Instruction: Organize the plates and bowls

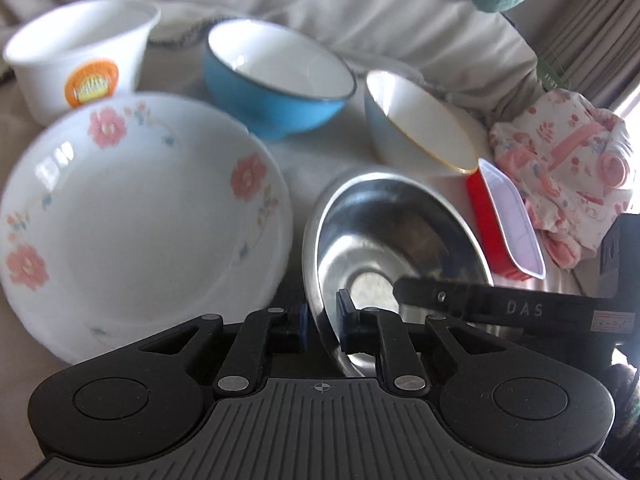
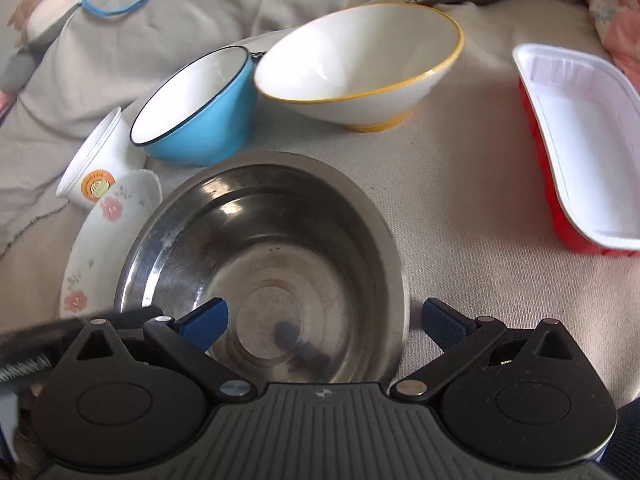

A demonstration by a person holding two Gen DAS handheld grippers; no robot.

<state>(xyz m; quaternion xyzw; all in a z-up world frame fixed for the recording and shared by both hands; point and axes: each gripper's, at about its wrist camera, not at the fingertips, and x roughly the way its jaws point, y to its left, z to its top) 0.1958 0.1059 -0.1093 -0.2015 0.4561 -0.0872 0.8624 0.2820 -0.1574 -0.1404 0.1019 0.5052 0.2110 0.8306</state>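
Beige bedding (image 2: 460,184) carries our dishes. Our left gripper (image 1: 322,316) fingers pinch the steel bowl (image 2: 264,256) rim at 9 o'clock; right gripper (image 2: 324,320) fingers stand spread around its 6 o'clock edge. We should lift level, clearing the floral plate (image 1: 136,216).

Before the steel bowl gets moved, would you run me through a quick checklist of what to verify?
1. Left gripper pinching steel bowl rim: ok.
2. Right gripper open: ok.
3. Right gripper's left finger sits over the bowl's inside: not ok if lifting now.
4. Floral plate free of the bowl: cannot tell, it lies right alongside.
5. Red tray apart from the bowl: ok.
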